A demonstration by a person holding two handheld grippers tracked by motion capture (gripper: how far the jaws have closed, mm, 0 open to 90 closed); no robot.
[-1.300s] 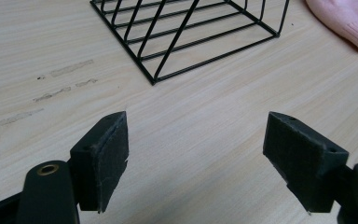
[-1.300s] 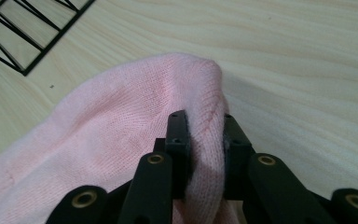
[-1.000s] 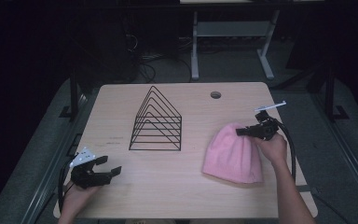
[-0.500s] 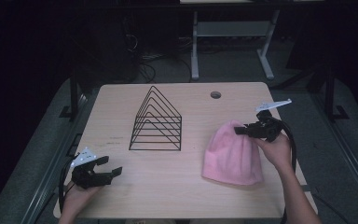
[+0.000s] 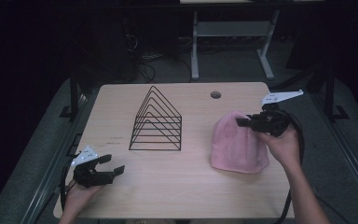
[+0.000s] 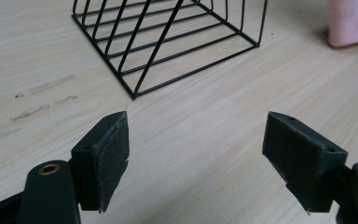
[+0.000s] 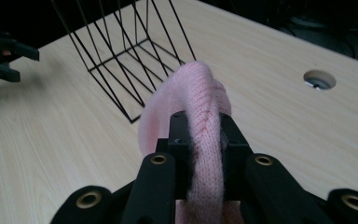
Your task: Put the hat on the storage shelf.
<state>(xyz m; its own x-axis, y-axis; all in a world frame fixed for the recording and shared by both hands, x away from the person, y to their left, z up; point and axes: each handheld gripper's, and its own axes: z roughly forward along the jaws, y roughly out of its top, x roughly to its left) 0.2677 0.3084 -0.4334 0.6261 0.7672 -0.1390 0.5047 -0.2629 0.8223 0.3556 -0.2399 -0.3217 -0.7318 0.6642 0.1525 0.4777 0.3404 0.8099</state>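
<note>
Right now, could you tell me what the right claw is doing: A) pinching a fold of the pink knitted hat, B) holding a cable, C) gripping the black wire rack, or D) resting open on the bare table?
A: in the right gripper view, the right claw is shut on a raised ridge of the pink knitted hat, its jaws pressed against either side.

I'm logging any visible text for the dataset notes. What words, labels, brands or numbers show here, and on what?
No readable text.
Table: a small dark mark left of the wire rack, too small to read; in the left gripper view only smudges.
Pink knit hat, held by the right tongs: no label.
Left tongs, open: no markings.
</note>
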